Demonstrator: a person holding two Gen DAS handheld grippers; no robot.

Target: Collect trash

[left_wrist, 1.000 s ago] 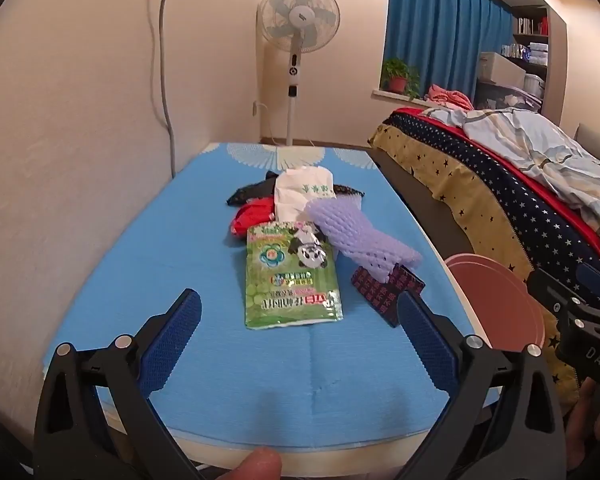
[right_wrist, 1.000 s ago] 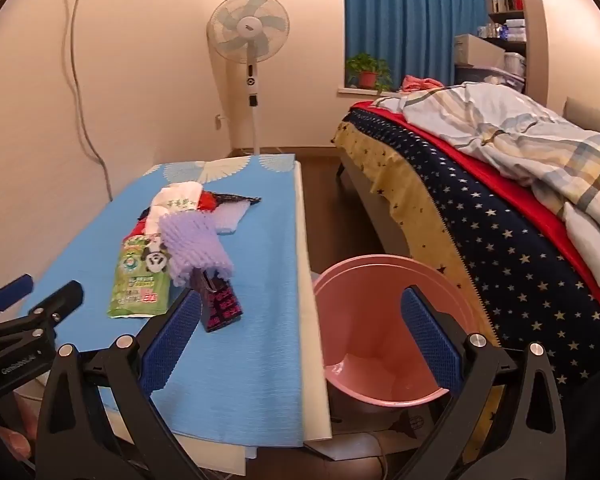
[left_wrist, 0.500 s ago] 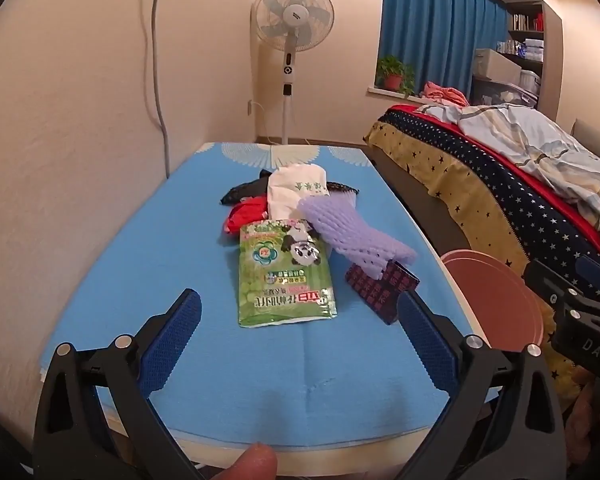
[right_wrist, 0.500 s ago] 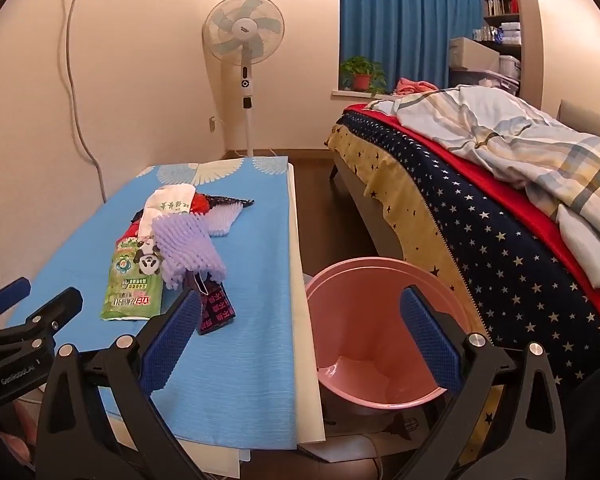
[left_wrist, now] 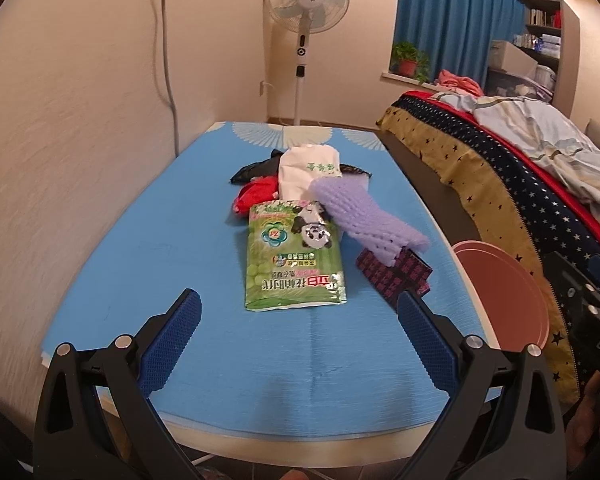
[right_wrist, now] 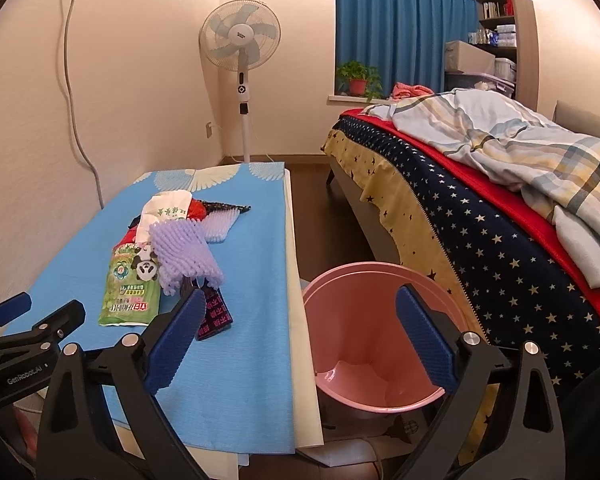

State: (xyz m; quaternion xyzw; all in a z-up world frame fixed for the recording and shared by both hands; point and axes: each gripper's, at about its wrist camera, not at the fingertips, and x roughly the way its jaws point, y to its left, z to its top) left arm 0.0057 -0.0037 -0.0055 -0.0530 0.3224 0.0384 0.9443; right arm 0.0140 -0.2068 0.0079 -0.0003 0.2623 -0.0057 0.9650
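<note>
A pile of trash lies mid-table on the blue mat (left_wrist: 148,264): a green panda packet (left_wrist: 294,264), a purple foam net (left_wrist: 364,216), a dark patterned wrapper (left_wrist: 394,276), a white bag (left_wrist: 308,170) and red and black scraps behind. My left gripper (left_wrist: 298,340) hangs open just short of the green packet, nothing between its fingers. My right gripper (right_wrist: 300,340) is open too, over the gap between the table's right edge and the pink bin (right_wrist: 380,320) on the floor. The same pile shows in the right wrist view: green packet (right_wrist: 130,292), purple net (right_wrist: 184,252).
A bed with a star-patterned cover (right_wrist: 480,220) runs along the right, close to the bin. A standing fan (left_wrist: 304,20) stands beyond the table's far end. A wall with a hanging cable (left_wrist: 168,60) borders the table's left side.
Both grippers drifted slightly; the left view shifted a little so the pile sits more central. Both stay open and the trash has not moved.
</note>
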